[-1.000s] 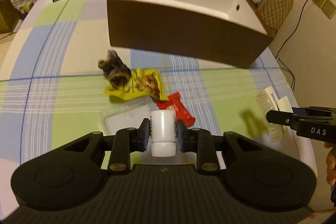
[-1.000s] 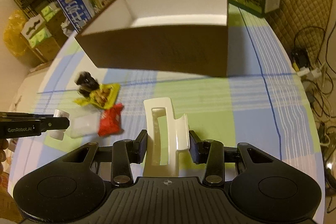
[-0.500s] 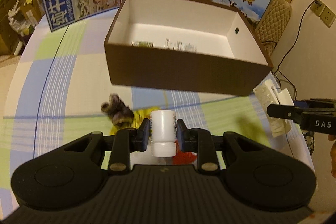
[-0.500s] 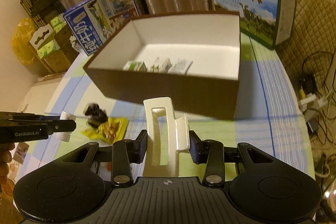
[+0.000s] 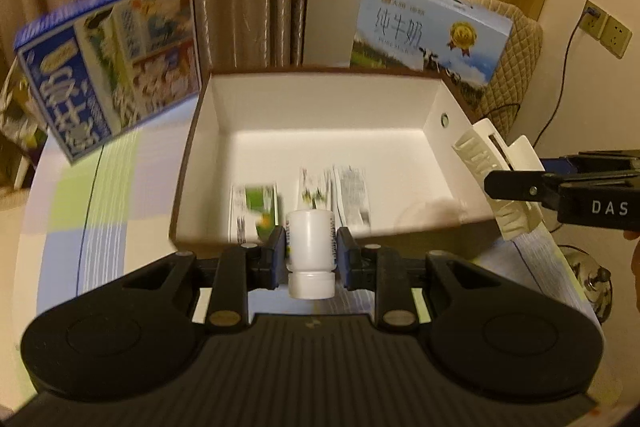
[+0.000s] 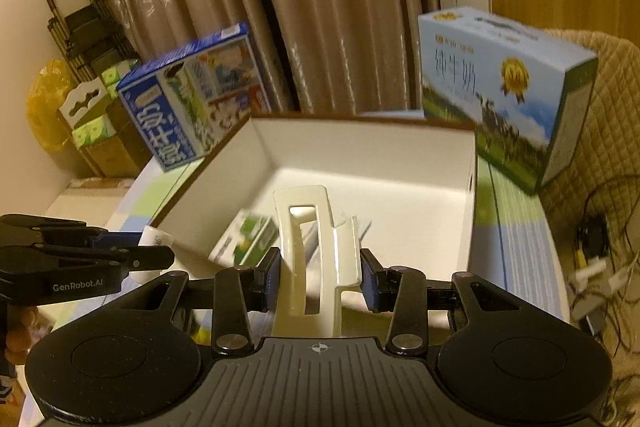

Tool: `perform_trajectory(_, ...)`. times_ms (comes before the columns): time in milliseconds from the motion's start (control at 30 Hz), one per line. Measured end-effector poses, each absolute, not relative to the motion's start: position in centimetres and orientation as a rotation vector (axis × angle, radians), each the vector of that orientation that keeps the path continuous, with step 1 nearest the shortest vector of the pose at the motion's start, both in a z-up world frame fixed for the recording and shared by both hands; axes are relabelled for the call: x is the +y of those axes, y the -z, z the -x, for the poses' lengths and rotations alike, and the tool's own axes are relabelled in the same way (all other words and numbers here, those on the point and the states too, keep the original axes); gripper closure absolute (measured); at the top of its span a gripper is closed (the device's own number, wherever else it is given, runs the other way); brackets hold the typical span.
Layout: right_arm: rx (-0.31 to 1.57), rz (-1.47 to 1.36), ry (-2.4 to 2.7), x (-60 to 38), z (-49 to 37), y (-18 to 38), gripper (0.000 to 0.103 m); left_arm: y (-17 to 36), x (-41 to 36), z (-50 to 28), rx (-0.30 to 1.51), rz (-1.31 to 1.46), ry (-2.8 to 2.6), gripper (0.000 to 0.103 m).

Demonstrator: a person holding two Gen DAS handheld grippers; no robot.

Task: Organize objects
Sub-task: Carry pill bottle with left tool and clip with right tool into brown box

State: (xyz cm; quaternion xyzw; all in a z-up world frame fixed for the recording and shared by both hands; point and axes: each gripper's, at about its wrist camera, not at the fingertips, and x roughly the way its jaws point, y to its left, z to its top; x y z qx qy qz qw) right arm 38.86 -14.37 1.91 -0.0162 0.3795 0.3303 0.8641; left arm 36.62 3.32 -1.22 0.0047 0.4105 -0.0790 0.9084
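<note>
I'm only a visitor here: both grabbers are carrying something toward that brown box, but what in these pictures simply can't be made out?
- Printing on the packets in the brown box: motion blur, both views.
- Label on the white bottle: the left gripper pads cover its sides.
- Lower end of the cream plastic clip: hidden behind the right gripper body.
- The table near the person: both gripper bodies block it.
</note>
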Motion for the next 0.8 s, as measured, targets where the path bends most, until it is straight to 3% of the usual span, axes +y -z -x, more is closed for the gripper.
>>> perform_trajectory(333, 0.806, 0.026, -0.648, -12.4, -45.4, -0.9, 0.065, 1.5, 3.1, -44.5, 0.844, -0.055, 0.169, 0.081)
perform_trajectory(800, 1.005, -0.044, -0.539, -11.8, -52.0, 5.9, 0.065, 7.7, 2.5, -54.6, 1.028, -0.068, 0.170, 0.081)
